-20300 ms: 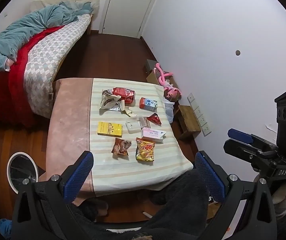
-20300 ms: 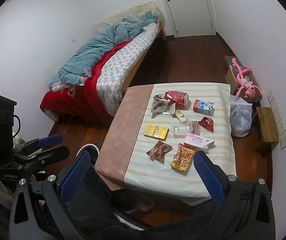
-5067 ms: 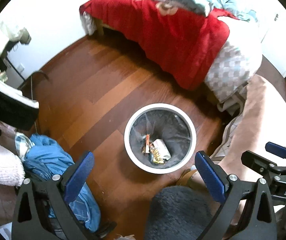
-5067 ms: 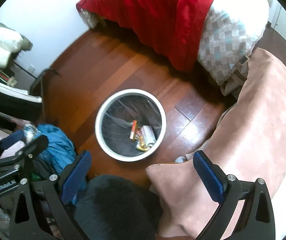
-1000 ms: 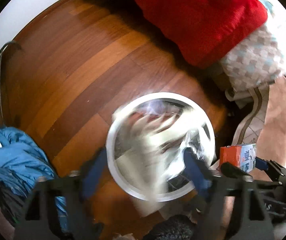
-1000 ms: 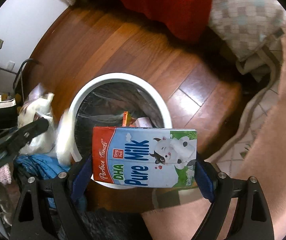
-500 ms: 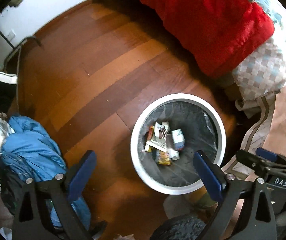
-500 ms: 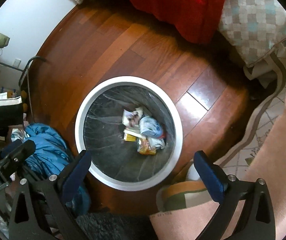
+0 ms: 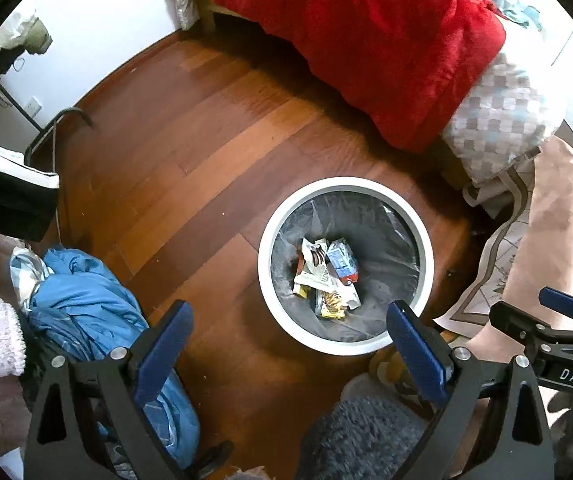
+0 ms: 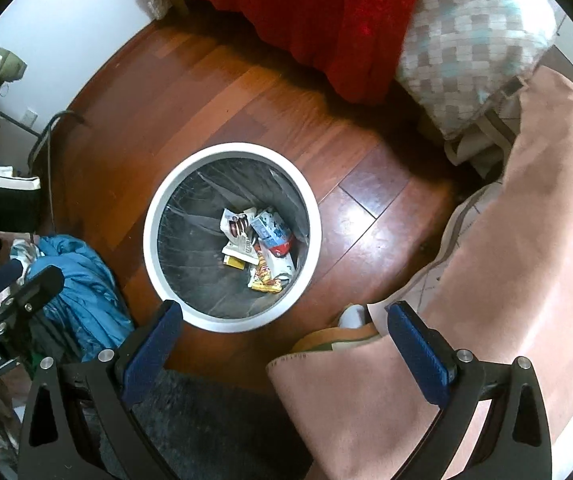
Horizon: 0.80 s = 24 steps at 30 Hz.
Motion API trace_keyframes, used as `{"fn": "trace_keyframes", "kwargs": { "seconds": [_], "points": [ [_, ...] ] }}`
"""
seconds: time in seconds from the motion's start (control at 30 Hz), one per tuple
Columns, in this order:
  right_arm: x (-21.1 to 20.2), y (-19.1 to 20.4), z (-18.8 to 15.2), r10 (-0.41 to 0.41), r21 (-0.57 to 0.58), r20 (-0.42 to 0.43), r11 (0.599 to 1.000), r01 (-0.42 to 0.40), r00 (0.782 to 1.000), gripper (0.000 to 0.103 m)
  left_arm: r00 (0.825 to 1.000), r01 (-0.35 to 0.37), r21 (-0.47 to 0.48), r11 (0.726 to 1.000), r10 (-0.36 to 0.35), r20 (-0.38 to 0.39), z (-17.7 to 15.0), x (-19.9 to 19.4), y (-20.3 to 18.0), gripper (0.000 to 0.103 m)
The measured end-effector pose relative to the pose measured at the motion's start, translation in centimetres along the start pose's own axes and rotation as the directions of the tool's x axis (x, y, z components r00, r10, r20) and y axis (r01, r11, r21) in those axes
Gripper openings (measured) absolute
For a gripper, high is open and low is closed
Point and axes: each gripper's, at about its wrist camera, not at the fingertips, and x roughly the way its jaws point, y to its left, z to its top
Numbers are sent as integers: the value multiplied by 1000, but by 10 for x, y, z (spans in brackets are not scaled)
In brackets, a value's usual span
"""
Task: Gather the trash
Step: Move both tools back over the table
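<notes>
A round white-rimmed trash bin (image 9: 426, 248) with a clear liner stands on the wooden floor. It also shows in the right wrist view (image 10: 154, 236). Inside lie several wrappers and the blue milk carton (image 9: 340, 260), which also shows in the right wrist view (image 10: 270, 228), with a white snack wrapper (image 10: 238, 228) beside it. My left gripper (image 9: 286, 344) is open and empty, held above the floor near the bin's near edge. My right gripper (image 10: 282, 340) is open and empty above the bin's near rim.
A bed with a red blanket (image 9: 386, 40) and checked cover (image 9: 498, 120) stands behind the bin. The pink-covered table (image 10: 526, 260) is on the right. A blue garment (image 9: 86, 304) lies on the floor at left. A dark fuzzy slipper (image 9: 358, 440) is below.
One second ago my right gripper held the milk carton and my left dropped a white wrapper. Both items now lie in the bin. Both grippers have risen slightly and are empty.
</notes>
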Motion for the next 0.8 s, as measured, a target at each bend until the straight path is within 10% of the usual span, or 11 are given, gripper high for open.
{"fn": "trace_keyframes", "kwargs": {
  "seconds": [0.47, 0.8],
  "points": [
    [-114, -5, -33, 75, 2, 169, 997, -77, 983, 103, 990, 43, 41, 998, -48, 134, -13, -93, -29, 99],
    [-218, -54, -69, 180, 94, 349, 970, -226, 920, 103, 962, 94, 119, 988, -121, 245, -24, -167, -80, 99]
  ]
}}
